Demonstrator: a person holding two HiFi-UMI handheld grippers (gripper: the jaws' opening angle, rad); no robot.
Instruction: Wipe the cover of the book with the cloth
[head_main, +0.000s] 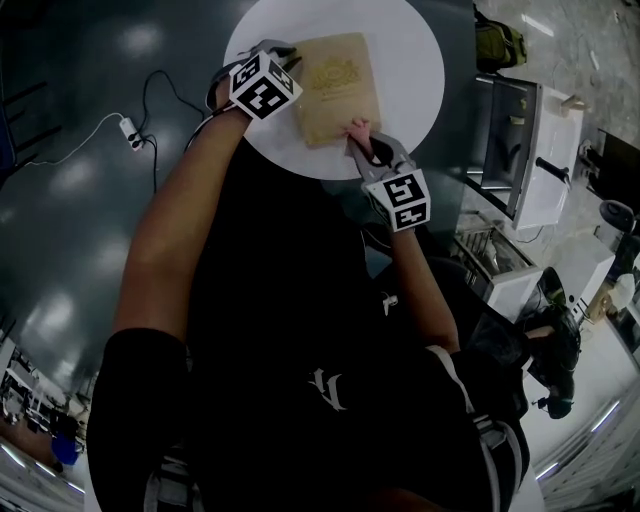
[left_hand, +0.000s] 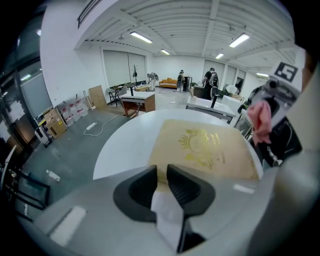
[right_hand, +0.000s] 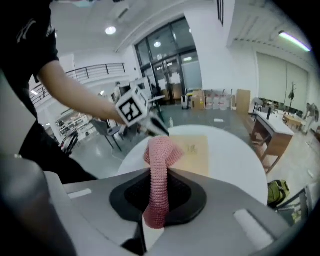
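Two grippers divide the work. The right gripper (head_main: 362, 143), forearm bent and tilted downward, pinches the cloth (head_main: 357, 127) at the near corner of the book (head_main: 335, 85), which lies flat on the bench (head_main: 420, 60). The left gripper (head_main: 285, 60), pitched steeply down, is closed on the book's left edge, apparently to steady it.

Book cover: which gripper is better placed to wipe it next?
Right, I'd judge. The right gripper is shut on the cloth at the edge of the book, while the left gripper clamps its corner, steadying it.
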